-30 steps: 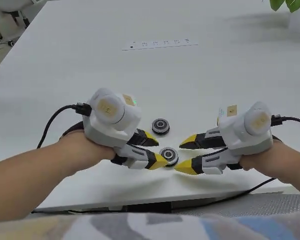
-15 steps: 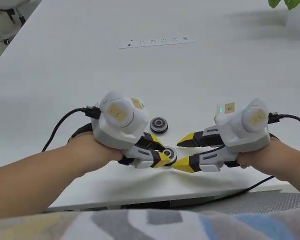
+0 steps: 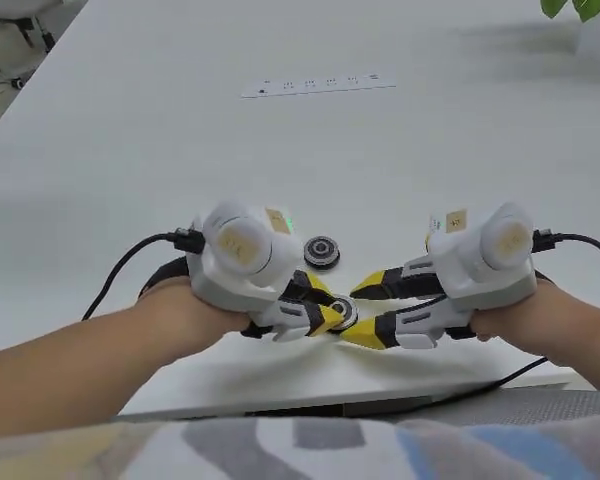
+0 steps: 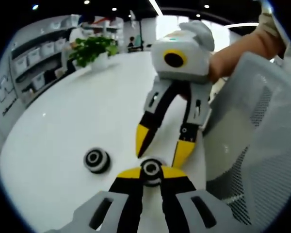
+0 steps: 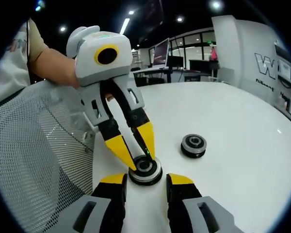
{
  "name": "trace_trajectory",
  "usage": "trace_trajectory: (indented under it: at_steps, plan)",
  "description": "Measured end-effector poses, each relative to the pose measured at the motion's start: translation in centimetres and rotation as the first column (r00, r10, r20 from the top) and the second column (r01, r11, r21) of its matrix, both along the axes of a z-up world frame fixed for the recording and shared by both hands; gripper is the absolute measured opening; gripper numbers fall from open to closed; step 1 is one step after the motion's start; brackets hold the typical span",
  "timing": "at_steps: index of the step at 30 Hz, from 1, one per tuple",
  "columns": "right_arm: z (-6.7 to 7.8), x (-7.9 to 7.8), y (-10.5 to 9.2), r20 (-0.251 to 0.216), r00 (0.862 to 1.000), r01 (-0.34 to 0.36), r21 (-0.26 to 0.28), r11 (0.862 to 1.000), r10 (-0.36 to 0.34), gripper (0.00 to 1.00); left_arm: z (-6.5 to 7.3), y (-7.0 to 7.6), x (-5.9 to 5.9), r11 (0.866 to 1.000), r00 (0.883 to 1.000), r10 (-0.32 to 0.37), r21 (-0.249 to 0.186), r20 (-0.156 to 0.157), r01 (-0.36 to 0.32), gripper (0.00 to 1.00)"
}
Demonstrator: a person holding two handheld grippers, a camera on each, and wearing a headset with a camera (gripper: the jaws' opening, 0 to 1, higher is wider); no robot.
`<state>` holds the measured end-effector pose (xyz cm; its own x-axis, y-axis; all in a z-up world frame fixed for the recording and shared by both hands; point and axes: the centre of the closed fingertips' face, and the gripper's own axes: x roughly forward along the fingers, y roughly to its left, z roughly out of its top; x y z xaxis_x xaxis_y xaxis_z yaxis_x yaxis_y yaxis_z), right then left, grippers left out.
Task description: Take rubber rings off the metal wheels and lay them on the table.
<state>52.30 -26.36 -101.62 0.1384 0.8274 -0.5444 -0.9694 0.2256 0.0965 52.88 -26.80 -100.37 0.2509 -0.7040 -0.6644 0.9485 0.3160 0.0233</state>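
Two metal wheels with black rubber rings are on the white table [image 3: 180, 150]. Near the front edge, my left gripper [image 3: 325, 303] is shut on the near wheel [image 3: 342, 312]. In the left gripper view that wheel [image 4: 151, 170] sits clamped between the yellow tips of the left gripper [image 4: 151, 174]. My right gripper [image 3: 355, 313] is open and faces it, one jaw on each side of the wheel [image 5: 145, 171]. The other wheel [image 3: 321, 252] lies flat a little farther back, untouched, and shows in both gripper views [image 4: 96, 160] [image 5: 193, 144].
A white power strip [image 3: 318, 86] lies across the far middle of the table. A potted plant [image 3: 575, 8] stands at the far right corner. The table's front edge runs just under the grippers, with a mesh chair [image 5: 34, 145] behind it. Cables trail from both grippers.
My left gripper has moved right and closed on the near wheel. The right gripper has come in from the right until its jaws flank the same wheel.
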Motion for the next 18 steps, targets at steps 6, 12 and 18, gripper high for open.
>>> trace_trajectory:
  at_steps: [6, 12, 18]
  plan:
    - [-0.15, 0.09, 0.03, -0.019, 1.0, 0.013, 0.018, 1.0, -0.013, 0.28, 0.05, 0.05, -0.01, 1.0, 1.0, 0.019, -0.018, 0.002, -0.019, 0.13]
    - [0.03, -0.14, -0.24, -0.037, 0.999, 0.031, 0.038, 0.999, -0.029, 0.24, 0.02, 0.06, -0.01, 0.999, 1.0, 0.026, -0.021, 0.004, -0.026, 0.13]
    - [0.11, -0.25, -0.49, -0.027, 0.999, 0.038, 0.034, 0.999, -0.037, 0.2, 0.02, 0.09, -0.01, 0.999, 1.0, 0.028, -0.023, 0.006, -0.028, 0.13]
